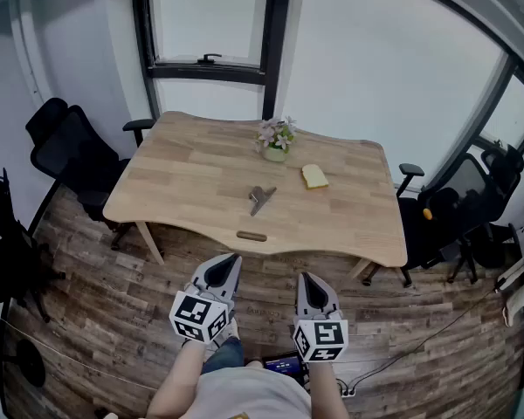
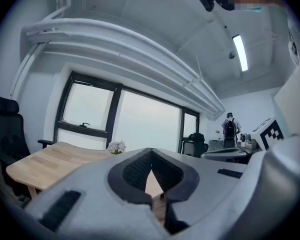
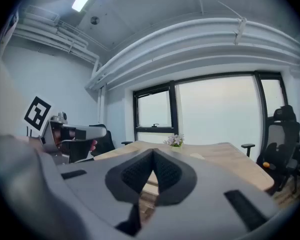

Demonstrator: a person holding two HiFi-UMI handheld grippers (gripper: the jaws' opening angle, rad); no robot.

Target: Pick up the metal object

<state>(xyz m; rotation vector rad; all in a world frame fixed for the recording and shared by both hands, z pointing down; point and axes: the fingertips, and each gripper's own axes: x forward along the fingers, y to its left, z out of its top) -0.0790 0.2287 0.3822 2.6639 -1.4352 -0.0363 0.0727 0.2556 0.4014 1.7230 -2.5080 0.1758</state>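
We see the table [image 1: 192, 182] steeply from above, well back; both gripper views look level across it, sharing the flowers [image 1: 277, 133].

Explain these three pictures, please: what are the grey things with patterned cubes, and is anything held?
A person stands before a wooden table, holding a hand-operated two-jaw gripper in each hand: the left gripper and the right gripper. The patterned cubes are parts of them. The overhead picture comes from a camera on the person's head; the other two come from cameras riding on each gripper, looking along its jaws. On the table lie the metal object, a small flower pot, a yellow sponge-like piece and a small brown oblong piece. Both grippers have their jaws together, hold nothing, and are short of the table.
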